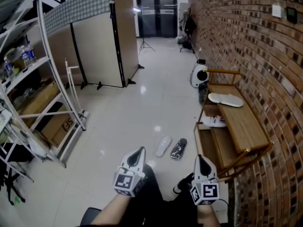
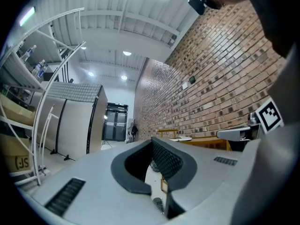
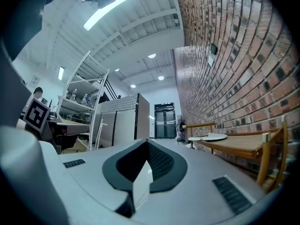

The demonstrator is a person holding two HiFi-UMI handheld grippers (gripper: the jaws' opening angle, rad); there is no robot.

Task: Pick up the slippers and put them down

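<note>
Two slippers lie side by side on the glossy floor: a white one point(image 1: 163, 146) and a dark one point(image 1: 179, 149). Another white pair point(image 1: 226, 99) rests on top of the wooden shoe bench point(image 1: 246, 131), and a white shoe point(image 1: 214, 122) sits on its lower shelf. My left gripper point(image 1: 138, 150) is held low in front of me, just short of the floor slippers, shut and empty. My right gripper point(image 1: 200, 157) is beside it, near the bench's corner, also shut with nothing in it. In the gripper views, the left gripper point(image 2: 152, 143) and right gripper point(image 3: 147, 143) point roughly level down the hall.
A brick wall point(image 1: 255, 41) runs along the right behind the bench. Metal shelving point(image 1: 47, 103) with boxes and bottles stands at the left, with a folding partition point(image 1: 94, 46) beyond it. A white round appliance point(image 1: 200, 74) and a tripod point(image 1: 144, 44) stand farther down, towards dark double doors point(image 1: 156, 13).
</note>
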